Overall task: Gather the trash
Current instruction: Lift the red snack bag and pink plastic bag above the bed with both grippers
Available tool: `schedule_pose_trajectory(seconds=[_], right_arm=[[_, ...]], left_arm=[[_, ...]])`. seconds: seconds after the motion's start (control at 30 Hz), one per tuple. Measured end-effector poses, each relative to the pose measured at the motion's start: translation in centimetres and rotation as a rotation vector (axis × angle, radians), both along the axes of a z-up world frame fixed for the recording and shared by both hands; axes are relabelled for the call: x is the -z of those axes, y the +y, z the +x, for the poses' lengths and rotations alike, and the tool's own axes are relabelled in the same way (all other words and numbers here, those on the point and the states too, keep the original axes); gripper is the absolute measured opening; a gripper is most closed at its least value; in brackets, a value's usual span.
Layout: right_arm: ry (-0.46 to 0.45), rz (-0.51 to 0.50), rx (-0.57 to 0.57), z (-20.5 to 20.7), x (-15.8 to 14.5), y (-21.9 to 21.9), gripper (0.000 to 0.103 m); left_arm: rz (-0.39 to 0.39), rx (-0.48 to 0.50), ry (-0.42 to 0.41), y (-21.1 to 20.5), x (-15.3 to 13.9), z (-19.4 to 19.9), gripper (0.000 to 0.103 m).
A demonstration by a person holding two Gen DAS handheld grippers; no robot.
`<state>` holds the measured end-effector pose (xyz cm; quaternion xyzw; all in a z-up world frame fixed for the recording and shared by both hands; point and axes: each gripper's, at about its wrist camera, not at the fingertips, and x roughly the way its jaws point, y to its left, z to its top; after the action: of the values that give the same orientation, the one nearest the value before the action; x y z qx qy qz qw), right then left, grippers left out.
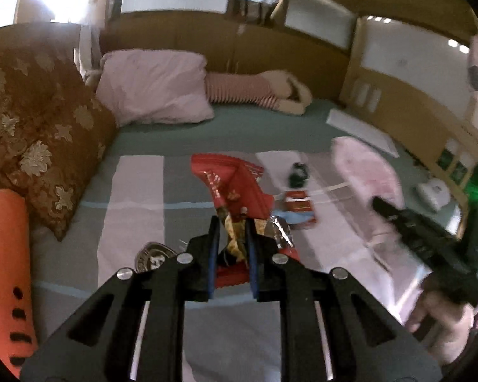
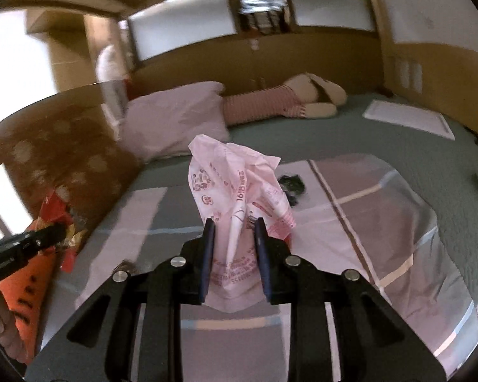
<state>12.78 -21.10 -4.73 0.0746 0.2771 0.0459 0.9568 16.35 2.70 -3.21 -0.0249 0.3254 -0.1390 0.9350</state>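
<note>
A wide bed (image 1: 232,133) with a quilted teal cover and a patchwork spread of grey and pale panels is filling both views, serving as the surface the litter is being gathered from. At nine o'clock in the left wrist view a brown brocade cushion (image 1: 38,133) is leaning, with a smooth pink pillow (image 1: 153,86) at eleven o'clock and a striped plush toy (image 1: 258,90) at one o'clock. The right gripper (image 2: 234,226) is clamping its blue pads on a thin, crinkled pink plastic bag (image 2: 235,172), judged to be the sack for the rubbish, holding it upright off the spread. The left gripper (image 1: 232,222) is pinching a glossy red snack wrapper (image 1: 232,184), crumpled, raised clear of the bed. Lying at two o'clock beyond it is a smaller red packet (image 1: 298,205), with a black scrap (image 1: 298,173) farther off, both apparently awaiting collection.
</note>
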Motion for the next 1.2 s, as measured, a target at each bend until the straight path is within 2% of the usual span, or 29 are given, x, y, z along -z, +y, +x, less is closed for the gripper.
schedule_pose_trajectory(seconds=[0.1,0.23,0.33,0.6,1.2], right_arm=[[-0.028,-0.026,-0.027,-2.0,-0.9,1.4,0.026],[-0.042,-0.049,-0.039,-3.0,-1.1,2.0,0.026],[-0.029,-0.055,-0.039,-2.8,-0.8,2.2,0.026],[-0.015,-0.061,-0.034,-2.4,-0.4,2.2,0.026],[0.001,-0.058,-0.033,-2.0,0.2,1.8,0.026]], left_arm=[[-0.008,0.013,-0.015,-0.1,-0.1,-3.1,0.017],[0.018,0.022,-0.002,-1.0,0.9,-4.3,0.017],[0.049,0.025,0.002,-1.4,1.5,-4.1,0.017],[0.04,-0.006,0.029,-0.8,2.3,-3.1,0.017],[0.04,0.003,0.034,-1.6,2.5,-2.6,0.017]])
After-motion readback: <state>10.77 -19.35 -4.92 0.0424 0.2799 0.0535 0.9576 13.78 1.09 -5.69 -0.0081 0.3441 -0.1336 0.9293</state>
